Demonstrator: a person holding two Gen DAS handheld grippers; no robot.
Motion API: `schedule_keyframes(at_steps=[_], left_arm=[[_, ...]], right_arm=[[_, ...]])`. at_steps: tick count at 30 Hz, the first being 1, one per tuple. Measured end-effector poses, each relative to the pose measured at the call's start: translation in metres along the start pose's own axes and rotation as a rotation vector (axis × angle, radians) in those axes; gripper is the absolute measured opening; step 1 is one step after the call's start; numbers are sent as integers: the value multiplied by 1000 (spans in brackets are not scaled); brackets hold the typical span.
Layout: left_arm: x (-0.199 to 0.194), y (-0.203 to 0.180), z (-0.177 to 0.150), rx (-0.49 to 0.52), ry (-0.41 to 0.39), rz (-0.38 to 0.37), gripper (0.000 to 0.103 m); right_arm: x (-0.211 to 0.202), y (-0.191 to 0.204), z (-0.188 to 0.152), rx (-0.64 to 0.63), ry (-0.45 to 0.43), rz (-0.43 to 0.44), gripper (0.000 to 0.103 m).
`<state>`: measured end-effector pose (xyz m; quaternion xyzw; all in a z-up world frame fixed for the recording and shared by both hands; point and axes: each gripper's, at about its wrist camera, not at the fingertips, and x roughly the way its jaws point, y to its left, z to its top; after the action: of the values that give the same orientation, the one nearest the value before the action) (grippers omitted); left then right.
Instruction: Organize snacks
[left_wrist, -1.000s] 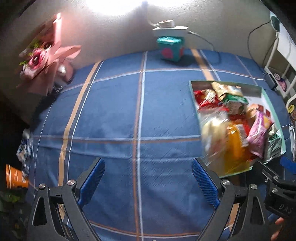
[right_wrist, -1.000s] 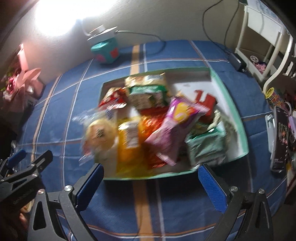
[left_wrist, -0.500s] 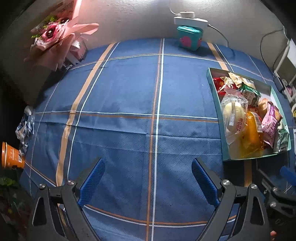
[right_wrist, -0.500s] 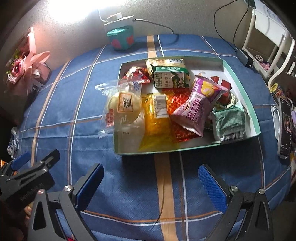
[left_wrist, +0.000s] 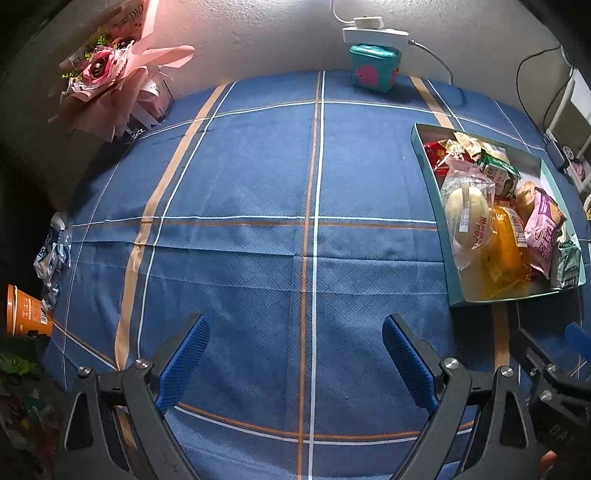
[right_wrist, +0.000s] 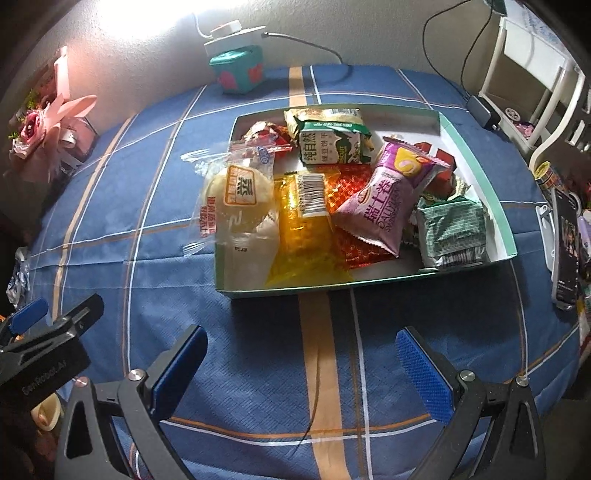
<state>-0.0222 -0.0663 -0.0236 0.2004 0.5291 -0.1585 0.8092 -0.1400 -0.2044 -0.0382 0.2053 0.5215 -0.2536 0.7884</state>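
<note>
Your left gripper (left_wrist: 293, 356) and right gripper (right_wrist: 301, 363) both gape wide, gripping nothing; snack box (right_wrist: 476, 147) sits at twelve o'clock.

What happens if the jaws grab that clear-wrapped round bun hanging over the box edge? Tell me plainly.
The bun looks soft, so it would probably squash under a firm pinch. Its loose clear wrapper is likely slippery and floppy. It overhangs the box wall, so it may tip out if nudged.

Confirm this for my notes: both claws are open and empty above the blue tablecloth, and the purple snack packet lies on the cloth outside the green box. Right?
Not quite: the right wrist view shows the purple snack packet lying inside the green box, on the other snacks. Both claws, left and right, are open and empty above the blue tablecloth.
</note>
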Motion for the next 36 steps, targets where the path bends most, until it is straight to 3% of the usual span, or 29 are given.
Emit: schedule_keyframes(at_steps=[21, 36], left_arm=[[11, -11, -2, 35, 49, 1, 95], [6, -7, 1, 12, 26, 13, 95]], right_arm=[[-5, 2, 3, -43, -56, -35, 103], [-1, -2, 3, -35, -49, -39, 103]])
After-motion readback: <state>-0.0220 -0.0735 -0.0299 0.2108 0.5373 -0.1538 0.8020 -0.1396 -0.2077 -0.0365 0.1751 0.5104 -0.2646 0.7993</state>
